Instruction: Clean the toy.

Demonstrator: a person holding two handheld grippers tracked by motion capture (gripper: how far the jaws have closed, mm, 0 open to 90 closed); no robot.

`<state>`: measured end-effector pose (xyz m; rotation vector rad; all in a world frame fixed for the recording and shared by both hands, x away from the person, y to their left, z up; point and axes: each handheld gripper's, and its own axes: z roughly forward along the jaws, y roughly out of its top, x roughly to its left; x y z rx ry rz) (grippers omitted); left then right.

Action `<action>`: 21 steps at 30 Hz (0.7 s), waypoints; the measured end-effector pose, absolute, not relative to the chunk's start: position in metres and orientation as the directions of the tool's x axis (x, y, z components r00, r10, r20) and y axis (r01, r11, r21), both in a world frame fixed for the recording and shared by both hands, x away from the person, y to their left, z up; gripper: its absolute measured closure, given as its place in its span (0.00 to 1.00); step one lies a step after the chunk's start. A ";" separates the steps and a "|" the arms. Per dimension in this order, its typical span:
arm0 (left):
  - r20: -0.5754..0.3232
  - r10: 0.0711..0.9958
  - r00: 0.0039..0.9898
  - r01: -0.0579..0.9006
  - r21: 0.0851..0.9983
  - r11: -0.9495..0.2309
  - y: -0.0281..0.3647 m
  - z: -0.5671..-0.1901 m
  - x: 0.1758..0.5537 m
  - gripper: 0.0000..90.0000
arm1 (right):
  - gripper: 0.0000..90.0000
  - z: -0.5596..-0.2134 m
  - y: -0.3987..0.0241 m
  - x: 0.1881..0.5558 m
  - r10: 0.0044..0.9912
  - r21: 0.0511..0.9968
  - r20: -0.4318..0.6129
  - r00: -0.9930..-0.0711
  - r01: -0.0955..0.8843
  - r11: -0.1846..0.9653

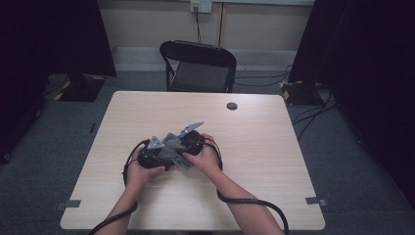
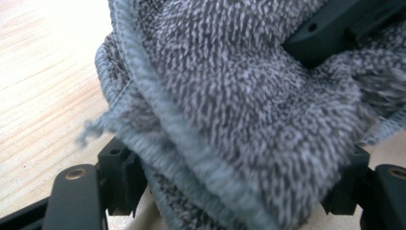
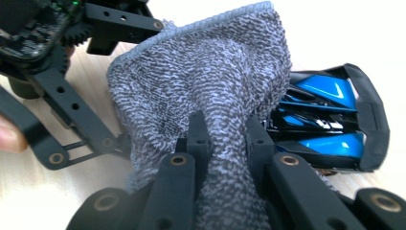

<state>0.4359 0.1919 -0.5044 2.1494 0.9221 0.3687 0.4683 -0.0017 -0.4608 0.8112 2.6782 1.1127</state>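
- Right tongs (image 3: 225,139) pinch a fold of the grey towel (image 3: 210,81).
- Left tongs (image 2: 230,182) clamp the towel's bunched hem.
- Towel sits bunched mid-counter (image 1: 274,147), just beside a blue-black toy car (image 3: 330,115).

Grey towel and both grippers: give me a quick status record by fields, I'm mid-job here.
item: grey towel, bunched between the two grippers above the table
right gripper: shut on the towel, cloth pinched between its jaws
left gripper: jaws wide, thick fold of towel between them; firm grip cannot be told
beside towel: blue and black object, partly under the cloth
background: black chair behind the table
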 end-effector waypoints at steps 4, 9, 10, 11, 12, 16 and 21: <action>-0.029 0.715 0.698 0.497 0.738 -0.456 0.192 -0.504 0.436 0.28 | 0.86 -0.461 -0.004 0.471 0.532 0.689 0.085 -0.843 0.435 0.579; -0.029 0.715 0.698 0.498 0.738 -0.456 0.192 -0.504 0.436 0.28 | 0.86 -0.460 -0.005 0.474 0.541 0.684 0.077 -0.837 0.439 0.582; -0.029 0.715 0.698 0.498 0.738 -0.455 0.192 -0.504 0.436 0.29 | 0.86 -0.460 -0.005 0.475 0.545 0.683 0.084 -0.834 0.447 0.578; -0.029 0.716 0.698 0.498 0.738 -0.455 0.192 -0.504 0.436 0.28 | 0.86 -0.460 -0.005 0.475 0.551 0.684 0.081 -0.831 0.448 0.576; -0.029 0.715 0.698 0.498 0.738 -0.456 0.192 -0.504 0.436 0.28 | 0.86 -0.459 -0.006 0.476 0.554 0.684 0.074 -0.829 0.447 0.577; -0.030 0.716 0.698 0.498 0.738 -0.455 0.192 -0.504 0.436 0.29 | 0.86 -0.459 -0.008 0.481 0.573 0.683 0.079 -0.815 0.463 0.564; -0.029 0.715 0.698 0.498 0.738 -0.456 0.192 -0.504 0.436 0.28 | 0.86 -0.457 -0.012 0.488 0.599 0.679 0.070 -0.798 0.478 0.557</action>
